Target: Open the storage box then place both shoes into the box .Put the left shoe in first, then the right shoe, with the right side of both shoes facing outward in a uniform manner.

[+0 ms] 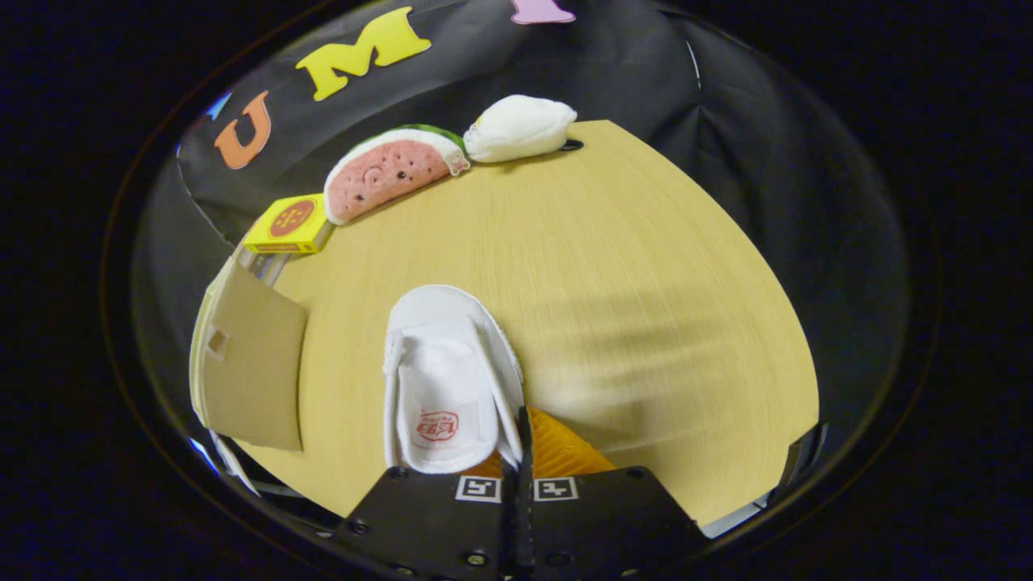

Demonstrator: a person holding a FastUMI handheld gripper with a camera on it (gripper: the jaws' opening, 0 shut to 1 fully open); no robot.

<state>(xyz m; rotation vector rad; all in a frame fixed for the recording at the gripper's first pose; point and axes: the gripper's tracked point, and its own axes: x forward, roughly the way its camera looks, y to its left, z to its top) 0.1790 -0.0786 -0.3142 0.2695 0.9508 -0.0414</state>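
- Here we see the gripper (pixel 516 476) with its two fingers drawn close together, pinching the right-hand wall of a white shoe (pixel 448 379) near its opening.
- The shoe reaches forward from the fingers over the wooden table (pixel 629 266), toe pointing away, tongue with a red mark facing us.
- Left of the shoe stands the storage box (pixel 250 363), a brown cardboard flap turned towards the shoe, well apart from it.
- Beyond it, along the table's far edge, we see a yellow box (pixel 288 224), a plush watermelon slice (pixel 389 171) and a white plush toy (pixel 519 127).
- An orange ribbed surface (pixel 557 452) shows just beside the fingers.
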